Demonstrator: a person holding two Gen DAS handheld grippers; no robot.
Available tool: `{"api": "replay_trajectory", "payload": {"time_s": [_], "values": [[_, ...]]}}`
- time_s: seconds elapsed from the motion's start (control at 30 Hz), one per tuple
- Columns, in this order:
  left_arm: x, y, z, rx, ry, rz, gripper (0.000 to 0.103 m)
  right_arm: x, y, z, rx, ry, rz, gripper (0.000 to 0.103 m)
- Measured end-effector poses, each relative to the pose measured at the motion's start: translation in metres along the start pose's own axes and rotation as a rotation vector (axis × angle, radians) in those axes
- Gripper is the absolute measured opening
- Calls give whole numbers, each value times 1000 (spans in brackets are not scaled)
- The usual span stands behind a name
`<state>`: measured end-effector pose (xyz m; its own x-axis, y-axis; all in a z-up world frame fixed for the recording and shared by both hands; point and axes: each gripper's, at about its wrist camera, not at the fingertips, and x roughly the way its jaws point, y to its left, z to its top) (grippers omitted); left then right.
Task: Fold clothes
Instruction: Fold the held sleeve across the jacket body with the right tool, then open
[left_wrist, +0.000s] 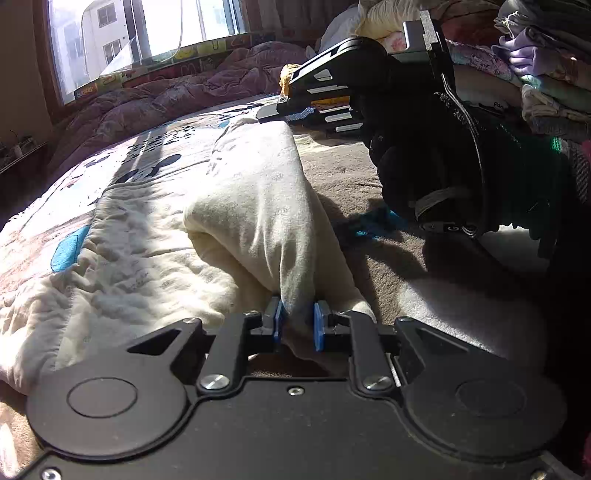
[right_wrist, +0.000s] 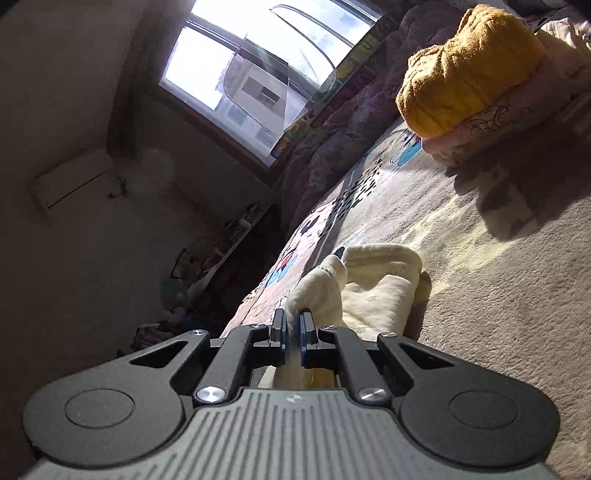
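Left tool (left_wrist: 298, 325) was clamped on the cream garment (left_wrist: 236, 206), soft, crumpled on the bed (left_wrist: 369, 177). Only the left view showed the gloved hand (left_wrist: 417, 177). Right tool (right_wrist: 292, 332) pinched probably the same cloth; only its view showed the mustard knit bundle (right_wrist: 469, 70).

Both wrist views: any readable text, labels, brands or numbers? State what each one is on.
"pan": a likely fragment on a pale folded cloth in the pile; the rest is hidden.
Black lettering on the bedsheet: too blurred and distorted to read.
Logo strip under the window: coloured patches, none legible in either view.
Cream garment: tiny printed motifs, no letters legible.
No numbers anywhere.
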<state>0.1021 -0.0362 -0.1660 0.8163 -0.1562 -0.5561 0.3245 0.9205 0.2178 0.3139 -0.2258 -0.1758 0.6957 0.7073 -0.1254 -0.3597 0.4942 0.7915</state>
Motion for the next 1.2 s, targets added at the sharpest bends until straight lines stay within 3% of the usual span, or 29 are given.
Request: {"api": "replay_trajectory", "payload": {"time_s": [0.17, 0.23, 0.27, 0.33, 0.4, 0.43, 0.6, 0.8, 0.87, 0.93, 0.97, 1.03, 1.17, 1.2], "values": [[-1, -4, 2, 39, -12, 28, 16, 3, -1, -1, 5, 13, 5, 10], [-2, -7, 4, 54, -9, 38, 16, 4, -1, -1, 7, 19, 11, 15], [-3, -8, 6, 54, -5, 41, 16, 5, 0, -1, 1, 27, 9, 23], [-4, -12, 8, 62, 4, 52, 16, 8, 3, -4, -29, 44, -6, 26], [-7, -19, 11, 97, 5, 72, 16, 9, 8, -5, -80, 39, -13, 12], [-8, -24, 12, 127, 4, 87, 16, 9, 11, -4, -98, 30, -15, 9], [-15, -44, 13, 264, -12, 136, 16, 20, 10, 7, -141, 31, -34, 9], [-18, -48, 14, 305, 4, 110, 16, 36, -4, 6, -125, 80, -95, 9], [-23, -40, 19, 281, 21, 47, 16, 37, -5, 5, -124, 84, -99, 9], [-33, -26, 28, 213, 32, -46, 28, 37, -6, 4, -122, 89, -104, 9], [-40, -17, 35, 161, 14, -64, 28, 38, -7, 3, -121, 91, -106, 9], [-48, 3, 49, 71, -38, -46, 25, 39, -8, 2, -120, 95, -111, 9], [-24, 34, 70, -67, -129, 22, 24, 40, -10, 0, -116, 104, -121, 9], [-16, 39, 71, -96, -150, 1, 24, 41, -11, 0, -115, 106, -123, 9]]}}
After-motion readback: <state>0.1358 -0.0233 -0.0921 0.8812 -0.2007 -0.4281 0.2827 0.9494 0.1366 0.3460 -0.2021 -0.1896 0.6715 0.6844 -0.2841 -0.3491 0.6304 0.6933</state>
